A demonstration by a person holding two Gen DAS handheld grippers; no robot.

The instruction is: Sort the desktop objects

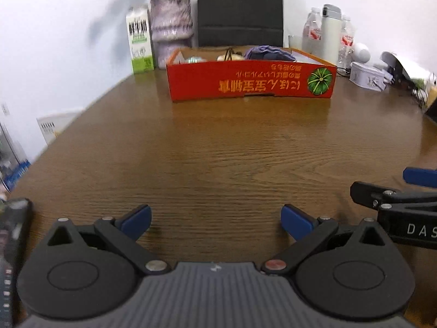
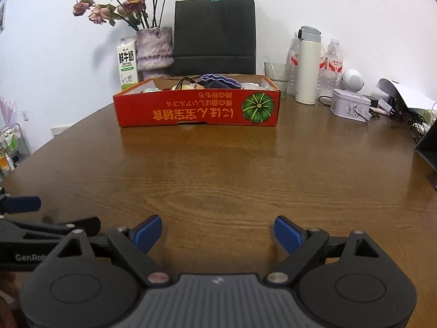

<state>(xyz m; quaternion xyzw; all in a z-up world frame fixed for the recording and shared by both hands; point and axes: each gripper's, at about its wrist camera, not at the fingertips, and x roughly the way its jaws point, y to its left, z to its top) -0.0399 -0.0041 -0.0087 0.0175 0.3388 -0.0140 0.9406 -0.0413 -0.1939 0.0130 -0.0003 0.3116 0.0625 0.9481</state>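
A red cardboard box [image 1: 251, 82] [image 2: 196, 109] with a green pumpkin print stands at the far middle of the brown table [image 1: 218, 147] [image 2: 218, 169]. It holds a purple cloth [image 1: 269, 52] [image 2: 218, 81] and several small items, mostly hidden by its wall. My left gripper [image 1: 215, 221] is open over bare wood near the front edge, nothing between its blue pads. My right gripper [image 2: 218, 232] is also open and empty, close beside the left one. Each gripper shows at the edge of the other's view, the right gripper [image 1: 418, 177] and the left gripper [image 2: 23, 205].
Behind the box stand a milk carton [image 2: 127, 63], a vase of dried roses [image 2: 154, 49] and a black paper bag [image 2: 214, 35]. At the back right are a white flask [image 2: 307, 68], water bottles [image 2: 331, 63], a glass [image 2: 275, 75], a white tin [image 2: 351, 104], cables and papers.
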